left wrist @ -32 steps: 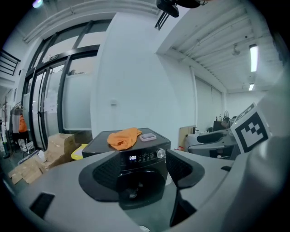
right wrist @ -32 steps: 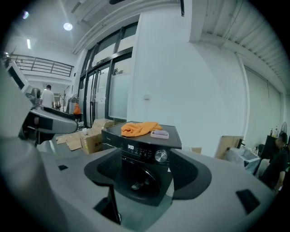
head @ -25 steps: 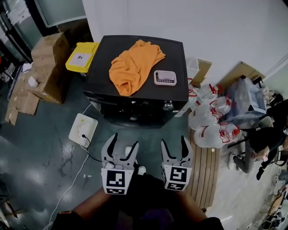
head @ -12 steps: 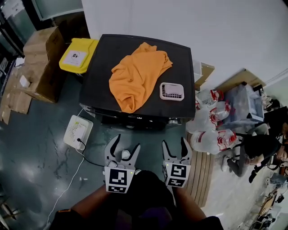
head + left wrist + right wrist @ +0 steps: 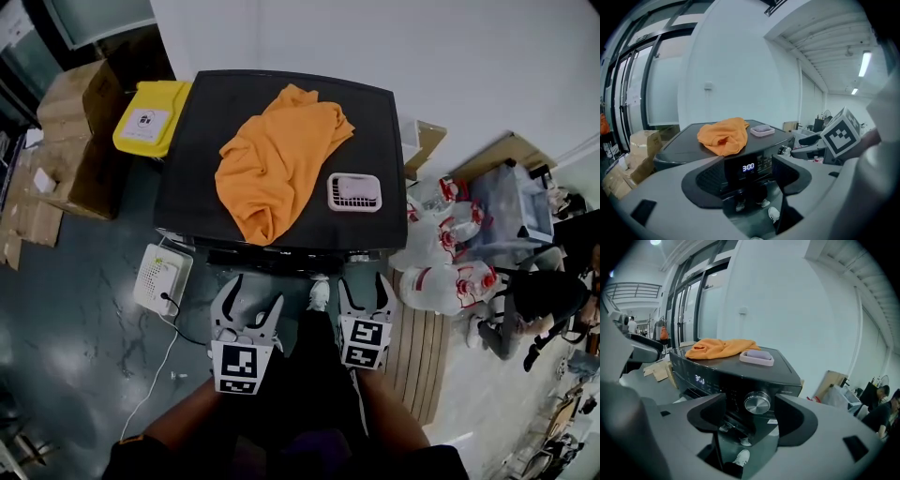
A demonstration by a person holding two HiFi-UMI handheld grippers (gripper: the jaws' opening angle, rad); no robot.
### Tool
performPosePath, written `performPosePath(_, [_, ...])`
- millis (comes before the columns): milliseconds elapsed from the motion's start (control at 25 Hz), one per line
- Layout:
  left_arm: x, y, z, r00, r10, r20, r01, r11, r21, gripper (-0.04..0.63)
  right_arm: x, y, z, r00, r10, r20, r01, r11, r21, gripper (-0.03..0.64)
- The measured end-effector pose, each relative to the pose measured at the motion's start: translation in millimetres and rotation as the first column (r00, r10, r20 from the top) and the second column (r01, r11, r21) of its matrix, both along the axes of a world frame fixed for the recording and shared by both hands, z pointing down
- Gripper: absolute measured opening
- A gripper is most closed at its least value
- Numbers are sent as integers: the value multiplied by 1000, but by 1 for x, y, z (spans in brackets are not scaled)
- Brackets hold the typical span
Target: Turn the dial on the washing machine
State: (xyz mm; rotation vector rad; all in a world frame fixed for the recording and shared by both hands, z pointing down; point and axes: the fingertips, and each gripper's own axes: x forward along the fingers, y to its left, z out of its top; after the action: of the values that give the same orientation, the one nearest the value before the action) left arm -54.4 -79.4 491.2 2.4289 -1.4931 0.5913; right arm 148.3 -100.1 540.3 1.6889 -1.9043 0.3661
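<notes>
Since the right tool [image 5: 753, 419] gapes empty with the dial [image 5: 757, 402] ahead between its jaws, untouched, closing too early could skid off its rim; the left tool [image 5: 747, 182] gapes empty too.

Looking down from the head view, you are seeing almost nothing of the washing machine's [image 5: 187, 178] front, because its own top is hiding the panel, and you cannot make out the dial there for certain. The orange cloth [image 5: 272, 159] is covering a good part of that top. Your forearms are running off the bottom edge. In the right gripper view the print around the dial [image 5: 757, 402] is coming out too small to read, and the display [image 5: 699, 378] digits are blurring. The right gripper's [image 5: 752, 417] jaws are blocking the machine's lower front, and the left gripper's [image 5: 750, 180] jaws are doing likewise in the left gripper view.
</notes>
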Motion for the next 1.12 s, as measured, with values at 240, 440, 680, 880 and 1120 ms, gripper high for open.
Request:
performPosePath(240, [5, -11, 22, 999, -12, 34, 13, 1000, -27, 301, 8, -19, 38, 1000, 0, 9, 0, 998, -66, 339])
performPosePath(440, [6, -15, 47, 999, -16, 38, 20, 995, -93, 301, 17, -29, 58, 1000, 14, 0, -14, 996, -92, 339])
performPosePath(680, [16, -18, 62, 999, 0, 44, 6, 991, -132, 301, 21, -38, 63, 1000, 7, 15, -5, 995, -95, 326])
performPosePath(880, [26, -16, 65, 999, 23, 43, -17, 989, -147, 301, 20, -41, 65, 996, 14, 89, -6, 995, -96, 287])
performPosePath(1120, [30, -15, 66, 999, 34, 37, -28, 988, -149, 301, 22, -41, 68, 947, 65, 315, -24, 991, -132, 285])
